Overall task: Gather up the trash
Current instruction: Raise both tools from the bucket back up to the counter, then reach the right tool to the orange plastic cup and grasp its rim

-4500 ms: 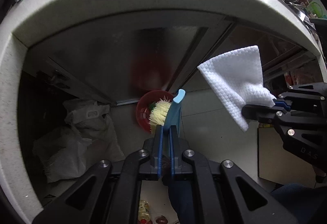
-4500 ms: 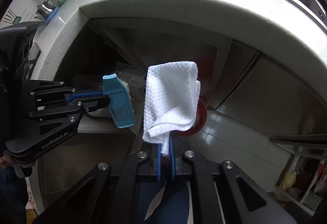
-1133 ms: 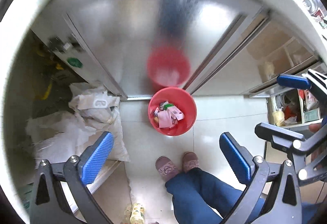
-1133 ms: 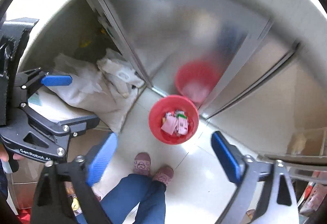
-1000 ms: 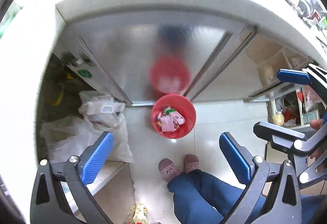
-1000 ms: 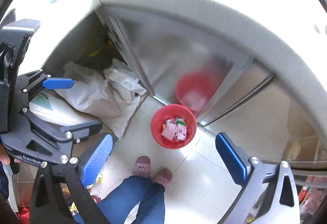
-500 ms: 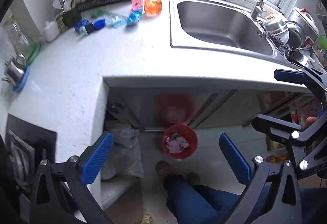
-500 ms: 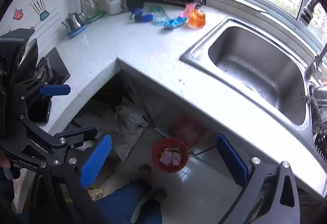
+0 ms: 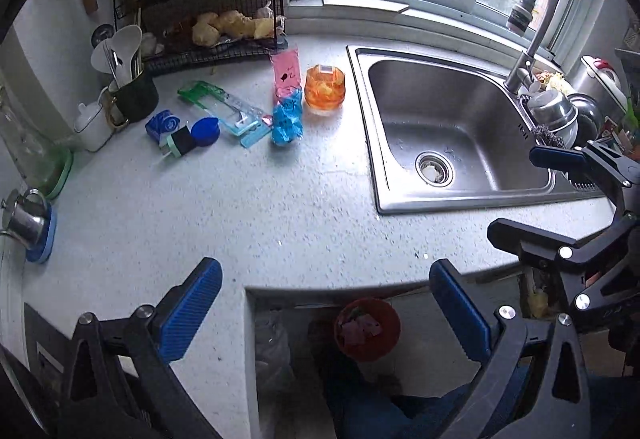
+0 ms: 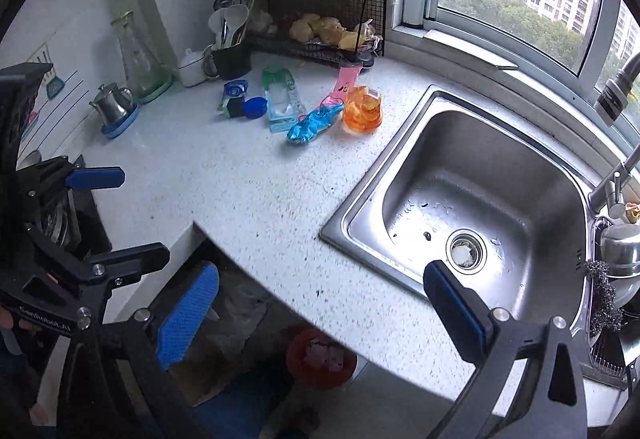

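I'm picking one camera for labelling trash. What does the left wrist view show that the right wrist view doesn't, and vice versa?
Only the left wrist view shows the right gripper, open, and the tap's full arch. Only the right wrist view shows the left gripper, open, and the glass carafe in full. Both show the blue wrapper, pink wrapper, orange jar, sink and red bin.

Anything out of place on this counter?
Yes: loose wrappers lie on the countertop left of the sink: a crumpled blue wrapper, a pink packet and a clear green-ended package. No spill visible.
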